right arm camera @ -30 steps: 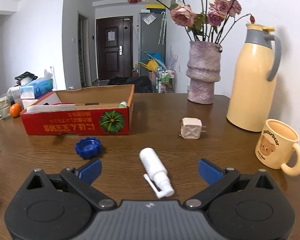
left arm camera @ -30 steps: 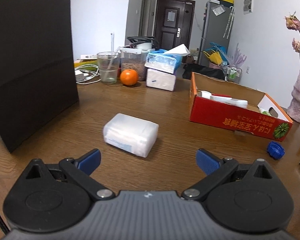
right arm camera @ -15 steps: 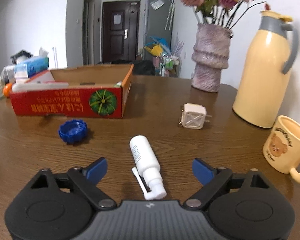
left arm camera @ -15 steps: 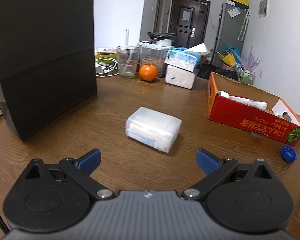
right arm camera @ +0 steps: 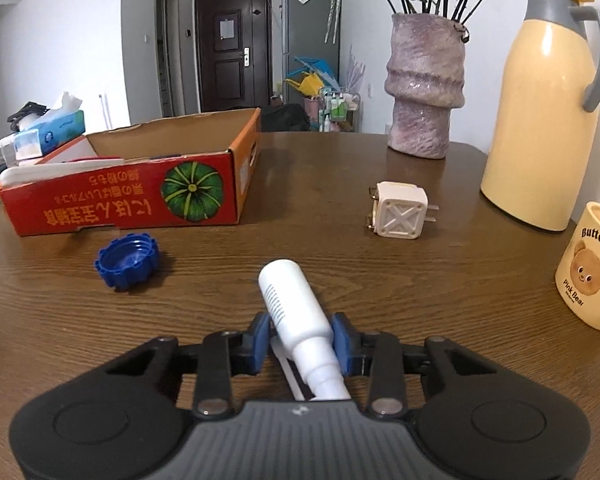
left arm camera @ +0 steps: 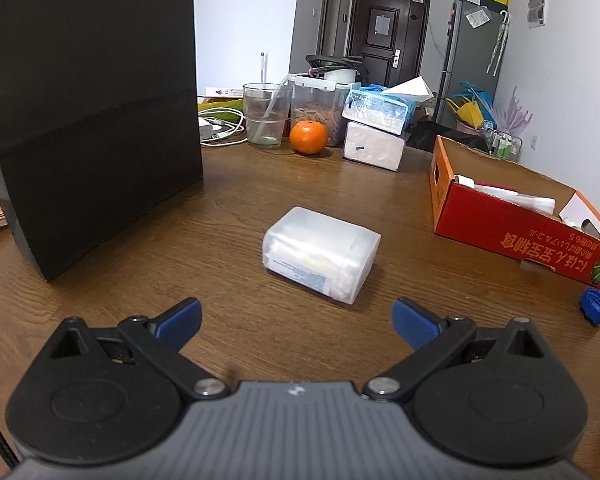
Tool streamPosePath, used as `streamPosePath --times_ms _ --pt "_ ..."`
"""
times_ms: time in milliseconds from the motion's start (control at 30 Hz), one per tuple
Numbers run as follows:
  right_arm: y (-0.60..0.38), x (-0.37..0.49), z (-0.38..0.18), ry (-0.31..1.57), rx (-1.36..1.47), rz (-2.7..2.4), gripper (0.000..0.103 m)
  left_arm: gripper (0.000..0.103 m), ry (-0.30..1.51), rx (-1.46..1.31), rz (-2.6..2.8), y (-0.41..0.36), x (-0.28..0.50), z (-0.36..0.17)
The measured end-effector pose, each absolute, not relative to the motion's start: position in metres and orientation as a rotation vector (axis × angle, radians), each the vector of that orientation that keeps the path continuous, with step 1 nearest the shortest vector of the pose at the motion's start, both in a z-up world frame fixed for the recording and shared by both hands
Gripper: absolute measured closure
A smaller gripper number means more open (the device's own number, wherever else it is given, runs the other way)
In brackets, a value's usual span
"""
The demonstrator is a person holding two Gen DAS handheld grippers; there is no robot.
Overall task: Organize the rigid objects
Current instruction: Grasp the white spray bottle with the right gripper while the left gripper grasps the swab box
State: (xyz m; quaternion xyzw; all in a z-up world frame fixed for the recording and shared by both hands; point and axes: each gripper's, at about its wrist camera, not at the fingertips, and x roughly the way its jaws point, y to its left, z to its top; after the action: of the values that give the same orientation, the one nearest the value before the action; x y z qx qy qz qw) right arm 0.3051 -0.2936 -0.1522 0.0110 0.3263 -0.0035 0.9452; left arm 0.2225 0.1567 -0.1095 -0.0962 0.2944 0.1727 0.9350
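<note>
A white spray bottle (right arm camera: 290, 300) lies on the wooden table, nozzle toward the camera. My right gripper (right arm camera: 300, 338) is closing on it, and its blue pads (right arm camera: 260, 338) press the bottle's shoulder from both sides. A blue bottle cap (right arm camera: 127, 260) lies left of it and a white plug adapter (right arm camera: 398, 216) farther right. The red cardboard box (right arm camera: 120, 200) holds some white items. In the left wrist view my left gripper (left arm camera: 296, 316) stands open over bare table, short of a translucent plastic box (left arm camera: 320, 254). The red box (left arm camera: 512, 236) and the cap (left arm camera: 595, 306) show at the right.
A tall black bag (left arm camera: 88, 112) stands at the left. An orange (left arm camera: 308, 137), a glass (left arm camera: 266, 116) and tissue packs (left arm camera: 376, 128) crowd the far edge. A cream thermos (right arm camera: 540, 120), a purple vase (right arm camera: 426, 92) and a bear mug (right arm camera: 592, 268) stand at the right.
My right gripper came forward and down over the spray bottle and its jaws went from wide open to closed around it. The left gripper swung slightly left and stayed open.
</note>
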Motion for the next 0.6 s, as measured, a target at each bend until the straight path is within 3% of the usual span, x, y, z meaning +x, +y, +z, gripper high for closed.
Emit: streamPosePath --times_ms 167,600 --pt "-0.293 0.302 -0.151 0.643 0.03 -0.002 0.077 0.0 0.612 -0.17 0.348 0.155 0.233 -0.111" --pt "-0.287 0.284 -0.143 0.559 0.046 -0.04 0.077 0.0 0.637 -0.076 0.275 0.157 0.283 -0.113"
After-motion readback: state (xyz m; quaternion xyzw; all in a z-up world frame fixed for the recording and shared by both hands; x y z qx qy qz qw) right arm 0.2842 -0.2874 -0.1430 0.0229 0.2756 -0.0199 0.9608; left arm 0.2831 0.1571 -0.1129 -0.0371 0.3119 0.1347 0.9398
